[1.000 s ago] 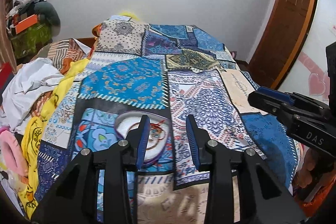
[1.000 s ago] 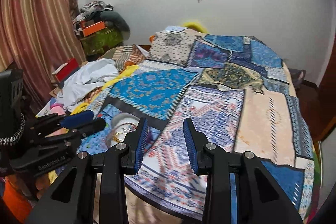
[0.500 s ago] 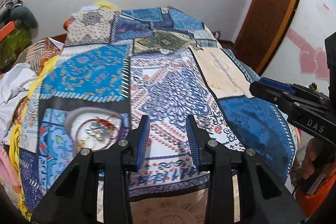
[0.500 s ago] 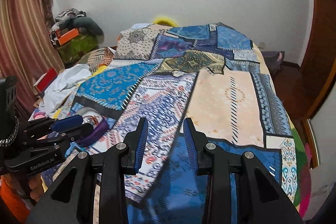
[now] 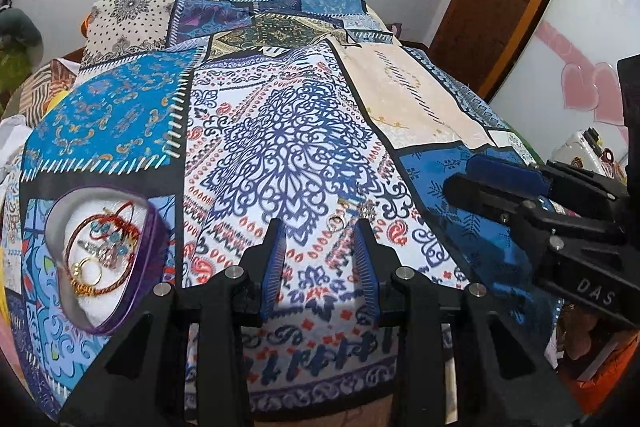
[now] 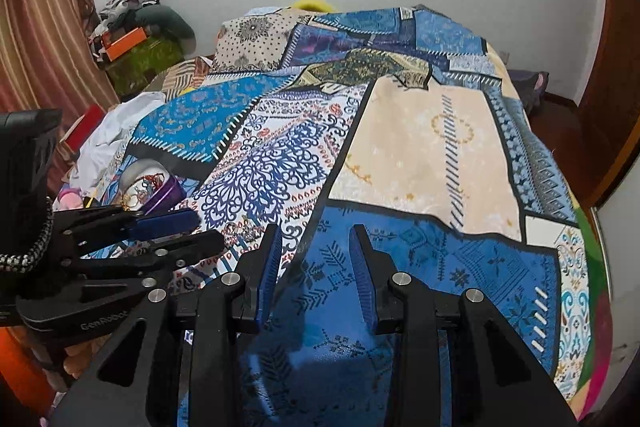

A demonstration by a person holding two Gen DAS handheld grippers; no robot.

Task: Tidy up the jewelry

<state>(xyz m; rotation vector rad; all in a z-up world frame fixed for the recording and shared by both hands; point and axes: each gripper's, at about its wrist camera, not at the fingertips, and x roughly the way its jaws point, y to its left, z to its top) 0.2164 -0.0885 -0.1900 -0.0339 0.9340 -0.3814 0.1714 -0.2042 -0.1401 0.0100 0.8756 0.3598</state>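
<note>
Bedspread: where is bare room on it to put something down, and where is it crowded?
The bedspread lies bare on the cream patch and the blue patch under the right gripper. The far patches toward the wall are bare too. Crowded: the purple bowl of bangles at the left, a small ring and other loose pieces ahead of the left gripper, and the clothes beside the bed.

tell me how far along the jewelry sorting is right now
Done: bangles and other pieces already sit in the purple box. In hand: nothing; the left gripper and right gripper are both open and empty. Left: a small ring and another small piece lie loose on the bedspread, just ahead of the left gripper.
</note>
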